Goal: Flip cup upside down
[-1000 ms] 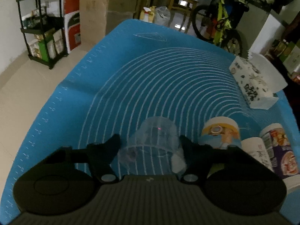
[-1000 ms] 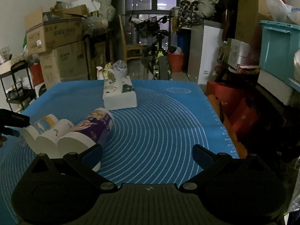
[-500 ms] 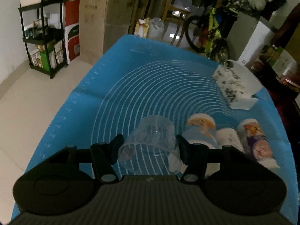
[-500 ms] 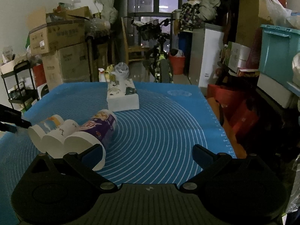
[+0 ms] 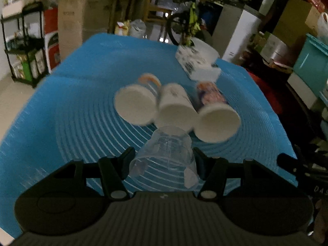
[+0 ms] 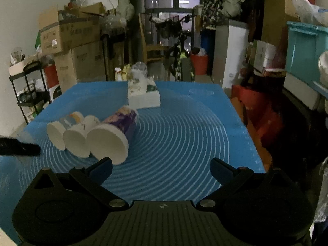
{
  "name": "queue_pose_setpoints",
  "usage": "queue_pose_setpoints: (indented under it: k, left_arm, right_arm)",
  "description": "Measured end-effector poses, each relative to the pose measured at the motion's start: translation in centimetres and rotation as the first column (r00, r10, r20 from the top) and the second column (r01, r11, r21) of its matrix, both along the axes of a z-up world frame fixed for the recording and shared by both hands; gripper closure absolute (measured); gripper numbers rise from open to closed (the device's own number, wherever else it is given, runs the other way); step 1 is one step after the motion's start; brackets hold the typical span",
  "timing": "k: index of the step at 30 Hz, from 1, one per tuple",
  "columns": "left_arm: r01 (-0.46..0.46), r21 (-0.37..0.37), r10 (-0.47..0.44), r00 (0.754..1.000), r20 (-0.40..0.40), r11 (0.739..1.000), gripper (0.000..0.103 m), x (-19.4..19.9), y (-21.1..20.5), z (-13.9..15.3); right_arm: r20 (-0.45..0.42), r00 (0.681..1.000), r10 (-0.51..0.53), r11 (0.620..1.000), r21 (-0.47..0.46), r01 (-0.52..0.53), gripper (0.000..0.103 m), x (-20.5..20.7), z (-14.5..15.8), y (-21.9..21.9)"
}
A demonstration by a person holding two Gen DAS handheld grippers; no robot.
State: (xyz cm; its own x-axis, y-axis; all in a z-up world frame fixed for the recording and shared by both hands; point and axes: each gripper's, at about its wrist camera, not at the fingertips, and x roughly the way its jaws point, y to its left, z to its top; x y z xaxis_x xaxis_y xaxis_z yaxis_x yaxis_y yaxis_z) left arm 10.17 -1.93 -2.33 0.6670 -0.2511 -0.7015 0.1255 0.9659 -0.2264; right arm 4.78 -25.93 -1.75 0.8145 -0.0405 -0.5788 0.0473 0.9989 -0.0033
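Note:
My left gripper [image 5: 164,155] is shut on a clear plastic cup [image 5: 167,151], held above the blue mat [image 5: 71,106] with its base pointing away from the camera and its rim near the gripper body. My right gripper [image 6: 161,167] is open and empty over the mat [image 6: 184,135]. A fingertip [image 6: 20,148] of the left gripper shows at the left edge of the right wrist view; the clear cup cannot be made out there.
Three paper cups lie on their sides in a row, mouths toward me [image 5: 134,106] [image 5: 176,111] [image 5: 217,121]; they also show in the right wrist view [image 6: 86,137]. A tissue box [image 5: 195,63] [image 6: 143,96] lies behind them. Boxes, shelves and a bicycle surround the table.
My left gripper has swung to the right with the clear cup and tilted up, now facing the paper cups' mouths. The right gripper has risen slightly and stays open.

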Motion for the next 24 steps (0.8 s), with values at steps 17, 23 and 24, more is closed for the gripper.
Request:
queue_pose_setpoints:
  k: [17, 23, 24]
  left_arm:
    - [0.01, 0.036, -0.009, 1.0, -0.027, 0.999, 0.034, -0.3, -2.6, -4.2]
    - [0.021, 0.049, -0.019, 0.999, -0.036, 0.999, 0.029, -0.4, -2.7, -4.3]
    - [0.023, 0.05, -0.021, 0.999, -0.037, 0.998, 0.029, -0.3, -2.7, -4.3]
  right_arm:
    - [-0.079, 0.997, 0.008, 1.0, -0.021, -0.009, 0.002, -1.5, -1.6, 0.5]
    - [-0.083, 0.996, 0.011, 1.0, -0.02, -0.013, 0.002, -1.5, -1.6, 0.6]
    - [-0.084, 0.996, 0.011, 1.0, -0.02, -0.013, 0.002, -1.5, -1.6, 0.6]
